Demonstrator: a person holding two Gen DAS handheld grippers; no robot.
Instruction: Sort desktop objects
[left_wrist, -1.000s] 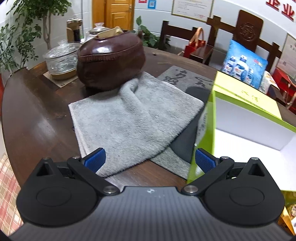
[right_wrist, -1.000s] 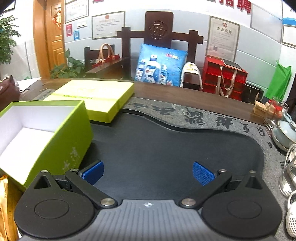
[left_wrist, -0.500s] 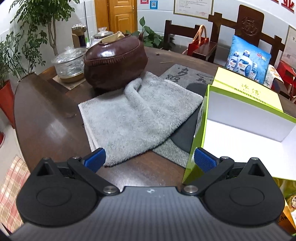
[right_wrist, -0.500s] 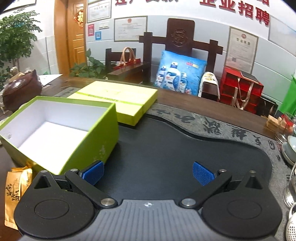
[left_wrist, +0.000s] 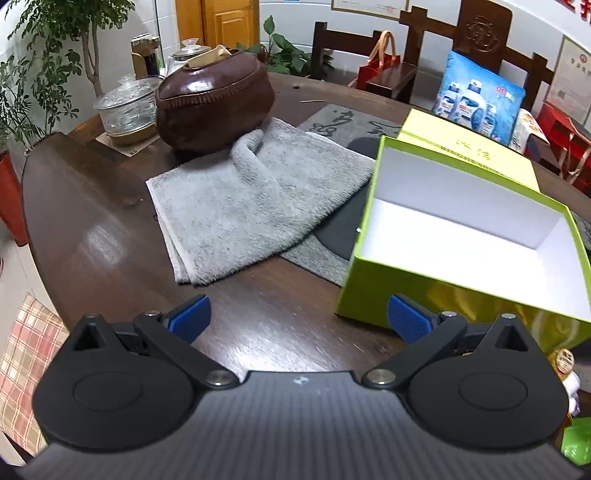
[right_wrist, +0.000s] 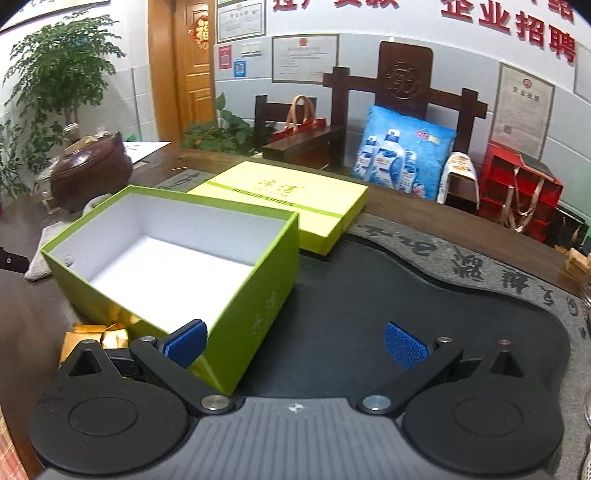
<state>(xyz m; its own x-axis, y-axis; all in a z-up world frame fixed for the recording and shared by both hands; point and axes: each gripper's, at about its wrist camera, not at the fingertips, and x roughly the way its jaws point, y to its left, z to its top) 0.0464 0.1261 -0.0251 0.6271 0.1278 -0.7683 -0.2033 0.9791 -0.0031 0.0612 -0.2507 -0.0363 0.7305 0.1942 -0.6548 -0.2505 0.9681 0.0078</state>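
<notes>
Grey terry cloth comes first on the left: a soft, rumpled grey towel (left_wrist: 255, 206) lies partly folded on the dark wooden table (left_wrist: 96, 221), one edge draped over the dark stone tea tray (right_wrist: 406, 295), its far end against a brown leather-look pouf-shaped container (left_wrist: 212, 99). It should be light and limp, so a pinch at a corner or along the near hem would likely hold best (a flat middle gives the pads little to bite). The left gripper (left_wrist: 298, 319) hovers above bare table just short of that hem, jaws spread wide, holding nothing.

Further right stands the open lime-green cardboard box (right_wrist: 177, 258), white inside and empty, with its flat yellow-green lid (right_wrist: 284, 199) lying behind it. Stiff but thin-walled, it probably crushes if squeezed hard; a wall rim is the natural hold. Small gold foil packets (right_wrist: 94, 338) lie at its near left corner, light and probably slippery. The right gripper (right_wrist: 295, 341) is likewise wide open and empty, its left finger overlapping the box's near corner in view, whether touching I cannot tell.
</notes>
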